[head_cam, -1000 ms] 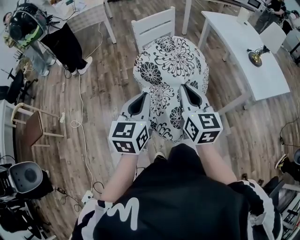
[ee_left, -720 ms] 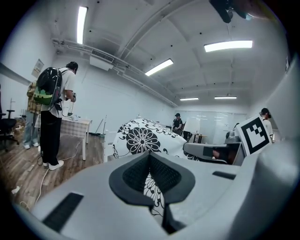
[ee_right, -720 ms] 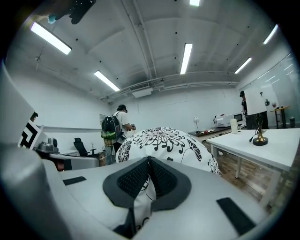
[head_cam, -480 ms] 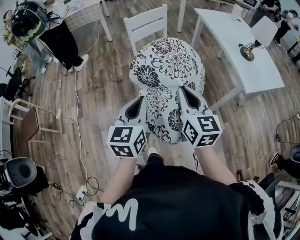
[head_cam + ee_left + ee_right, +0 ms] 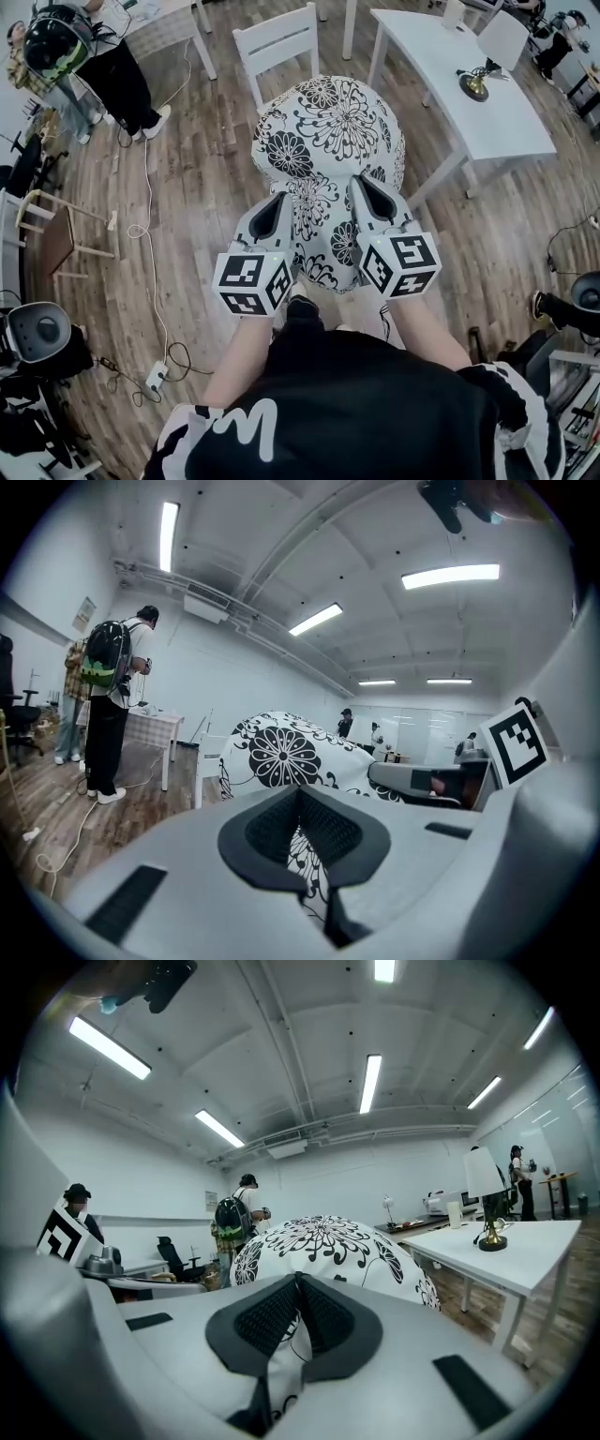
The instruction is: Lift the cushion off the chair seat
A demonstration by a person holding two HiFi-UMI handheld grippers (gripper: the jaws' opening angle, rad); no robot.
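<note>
A round white cushion [image 5: 328, 150] printed with black flowers hangs in the air in front of me, clear of the white chair [image 5: 277, 42] beyond it. My left gripper [image 5: 272, 217] is shut on the cushion's near left edge. My right gripper [image 5: 367, 202] is shut on its near right edge. In the left gripper view the cushion's fabric [image 5: 281, 752] is pinched between the dark pads. The right gripper view shows the cushion [image 5: 323, 1241] pinched the same way, bulging beyond the jaws. Only the chair's backrest shows; the cushion hides the seat.
A white table [image 5: 487, 103] with a brass lamp [image 5: 473, 84] stands at the right. A person with a backpack [image 5: 84, 66] stands at the top left by another table. A cable [image 5: 150, 234] runs across the wooden floor, and a small wooden stool [image 5: 56, 244] sits at the left.
Both grippers have carried the cushion back from the chair. The chair and the white table have slid toward the top of the head view. The grips are unchanged.
</note>
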